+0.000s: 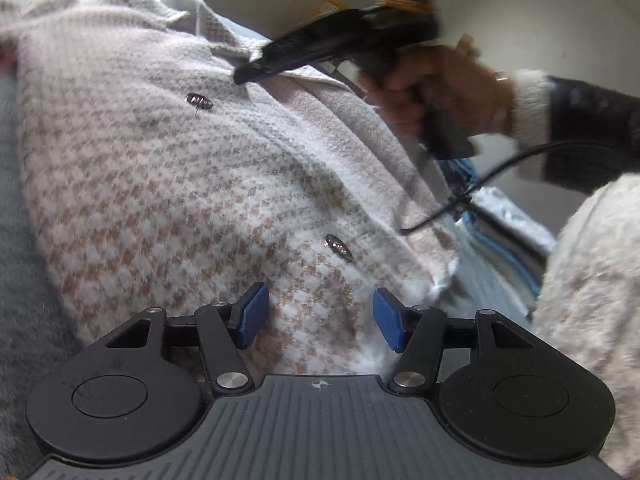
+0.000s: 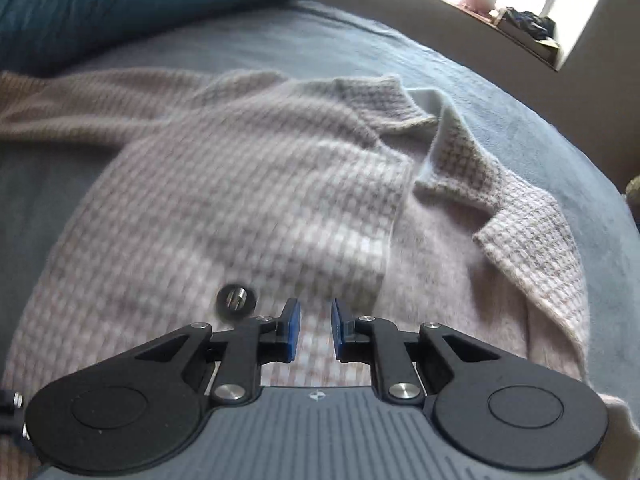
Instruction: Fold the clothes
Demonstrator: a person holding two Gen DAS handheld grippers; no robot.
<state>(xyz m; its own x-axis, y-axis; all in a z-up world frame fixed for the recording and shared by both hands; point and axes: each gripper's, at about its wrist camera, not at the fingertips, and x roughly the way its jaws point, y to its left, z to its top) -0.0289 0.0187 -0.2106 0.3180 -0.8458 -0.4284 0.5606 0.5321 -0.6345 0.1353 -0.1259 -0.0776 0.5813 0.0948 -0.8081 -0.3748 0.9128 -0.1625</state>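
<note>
Lying spread on the bed (image 2: 480, 92), front up, the coat (image 1: 168, 168) is thick, fuzzy houndstooth knit: soft and limp, with some weight, so you can expect it to sag and drag rather than hold a crease.

Starting at your left: the left claw (image 1: 321, 318) hovers over the lower front panel with its blue pads spread wide and nothing between them. Two dark buttons (image 1: 198, 101) sit ahead of it along the placket. The sleeve (image 2: 60, 100) trails off to the left across the bedding, in the right wrist view.

Moving right: the right claw (image 2: 316, 330) is close over the front near a button, its pads narrowly parted, not pinching cloth as far as the view shows. Beyond it, the collar (image 2: 384, 96) and lapel (image 2: 532, 236) lie turned out.

The fuzzy pile should give good grip, yet a shallow pinch may pull only fluff. Take hold at doubled edges: hem, placket, shoulder seam or cuff. Avoid the buttons, which could slip from the pads. Whether any fold has been laid is unclear; the far side is out of view.
</note>
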